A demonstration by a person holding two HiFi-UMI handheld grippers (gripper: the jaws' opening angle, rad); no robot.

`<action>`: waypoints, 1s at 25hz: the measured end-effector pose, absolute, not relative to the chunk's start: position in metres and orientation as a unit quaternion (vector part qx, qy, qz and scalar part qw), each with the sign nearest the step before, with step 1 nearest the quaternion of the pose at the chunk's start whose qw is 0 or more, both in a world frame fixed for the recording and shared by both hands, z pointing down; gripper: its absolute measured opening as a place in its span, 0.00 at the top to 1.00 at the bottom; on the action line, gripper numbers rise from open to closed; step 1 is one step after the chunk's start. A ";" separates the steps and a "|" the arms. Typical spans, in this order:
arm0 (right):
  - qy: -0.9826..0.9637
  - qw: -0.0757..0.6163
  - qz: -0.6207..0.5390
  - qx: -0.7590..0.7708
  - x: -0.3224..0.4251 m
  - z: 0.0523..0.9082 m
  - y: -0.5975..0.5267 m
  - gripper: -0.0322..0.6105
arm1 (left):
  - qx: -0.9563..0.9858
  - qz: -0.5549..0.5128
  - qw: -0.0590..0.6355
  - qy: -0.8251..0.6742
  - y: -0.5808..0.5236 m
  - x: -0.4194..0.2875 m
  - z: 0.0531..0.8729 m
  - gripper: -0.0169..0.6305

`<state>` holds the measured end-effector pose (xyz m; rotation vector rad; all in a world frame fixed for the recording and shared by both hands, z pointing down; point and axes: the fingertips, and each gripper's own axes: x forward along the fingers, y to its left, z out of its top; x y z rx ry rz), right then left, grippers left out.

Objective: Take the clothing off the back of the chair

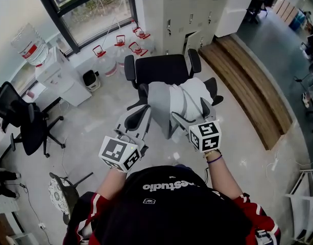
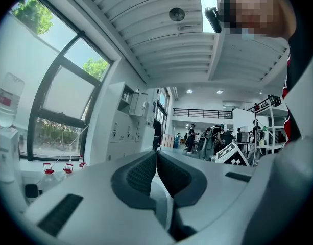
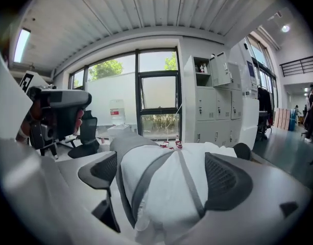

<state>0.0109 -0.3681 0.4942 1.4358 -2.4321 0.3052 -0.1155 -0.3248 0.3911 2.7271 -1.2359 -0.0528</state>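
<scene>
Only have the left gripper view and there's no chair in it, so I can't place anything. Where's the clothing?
Observer: Head view shows the white and grey clothing draped over the back of the black chair.
Operator: Is the right gripper on it?
Observer: In the right gripper view, the right gripper has its jaws wide apart with the clothing bunched between them, not clamped on it.
Operator: And where is my left one relative to the chair?
Observer: In the head view, the left gripper points at the chair just left of the clothing. I cannot tell whether it touches.
</scene>
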 end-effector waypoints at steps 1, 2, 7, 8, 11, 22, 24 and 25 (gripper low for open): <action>-0.846 0.159 0.099 0.500 0.005 0.496 -0.367 0.11 | 0.908 -0.018 0.074 -0.411 -0.325 -0.117 0.391 0.93; -0.844 0.168 0.092 0.501 -0.001 0.497 -0.367 0.11 | 0.909 -0.017 0.074 -0.410 -0.325 -0.119 0.391 0.93; -0.820 0.198 0.065 0.533 -0.010 0.505 -0.372 0.10 | 0.910 -0.017 0.072 -0.407 -0.324 -0.124 0.389 0.93; -0.817 0.200 0.061 0.538 -0.010 0.505 -0.373 0.11 | 0.910 -0.018 0.072 -0.407 -0.324 -0.125 0.388 0.93; -0.813 0.203 0.059 0.542 -0.008 0.503 -0.373 0.15 | 0.910 -0.020 0.072 -0.408 -0.322 -0.128 0.384 0.93; -0.832 0.168 0.083 0.522 -0.027 0.494 -0.360 0.58 | 0.910 -0.024 0.072 -0.407 -0.309 -0.138 0.385 0.93; -0.836 0.171 0.083 0.515 -0.032 0.493 -0.360 0.65 | 0.909 -0.024 0.074 -0.409 -0.309 -0.140 0.386 0.93; -0.838 0.171 0.082 0.512 -0.034 0.493 -0.360 0.69 | 0.909 -0.024 0.074 -0.410 -0.309 -0.141 0.387 0.93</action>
